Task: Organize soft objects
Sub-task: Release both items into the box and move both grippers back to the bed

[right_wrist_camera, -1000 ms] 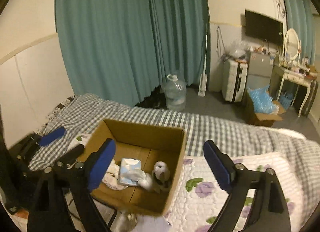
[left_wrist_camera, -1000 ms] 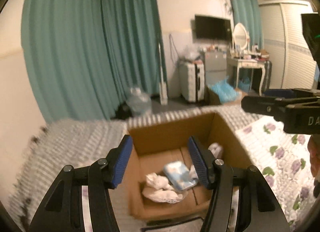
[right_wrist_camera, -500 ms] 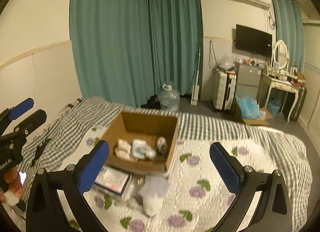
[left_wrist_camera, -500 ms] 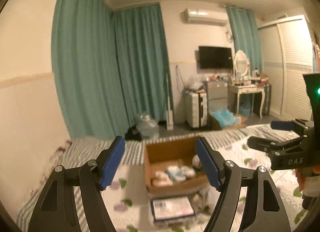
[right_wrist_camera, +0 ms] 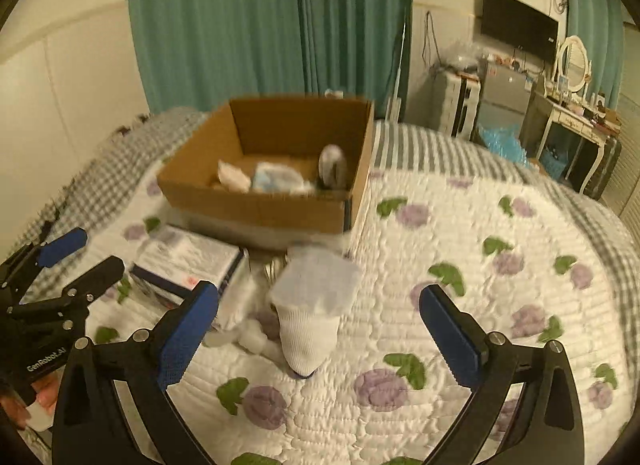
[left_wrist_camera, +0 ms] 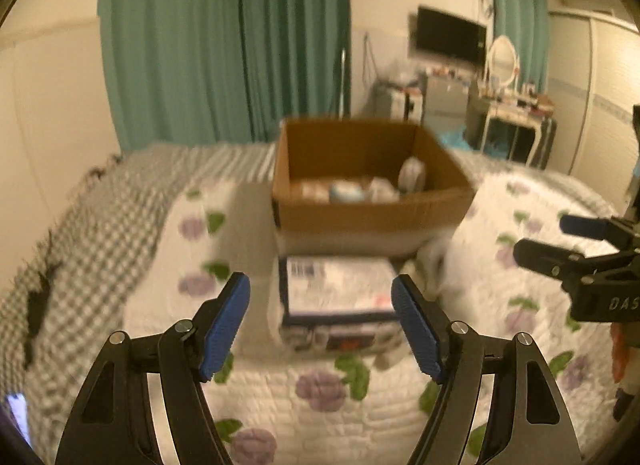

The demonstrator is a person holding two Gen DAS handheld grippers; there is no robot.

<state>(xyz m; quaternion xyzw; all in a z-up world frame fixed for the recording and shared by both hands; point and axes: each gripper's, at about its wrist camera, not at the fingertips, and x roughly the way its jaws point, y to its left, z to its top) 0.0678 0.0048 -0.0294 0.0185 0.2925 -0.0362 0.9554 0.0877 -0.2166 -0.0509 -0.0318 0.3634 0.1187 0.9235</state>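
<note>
Left wrist view: your left gripper [left_wrist_camera: 320, 321] hangs wide open and holds nothing. Between its pads, at frame centre, lies a flat printed package [left_wrist_camera: 340, 293] on the floral quilt [left_wrist_camera: 320, 397]. Above it, upper centre, stands the cardboard box [left_wrist_camera: 372, 213], with several pale soft items on its floor; blur hides what they are. Your right gripper shows at the right edge.

Right wrist view: your right gripper [right_wrist_camera: 320, 329] is also spread wide, empty. A white sock [right_wrist_camera: 312, 317] lies lower centre, between the pads, near the left one, on the quilt. White fluffy pieces [right_wrist_camera: 248, 335] lie just left of it, too blurred to identify. The box sits upper centre, the package at middle left.

Judgement: the step in hand is the approach to the loose items in front of the box; some are packed, some not. Next move, probably: lower your right gripper over the sock and pinch a good bunch of fabric. Expect it to sag.
</note>
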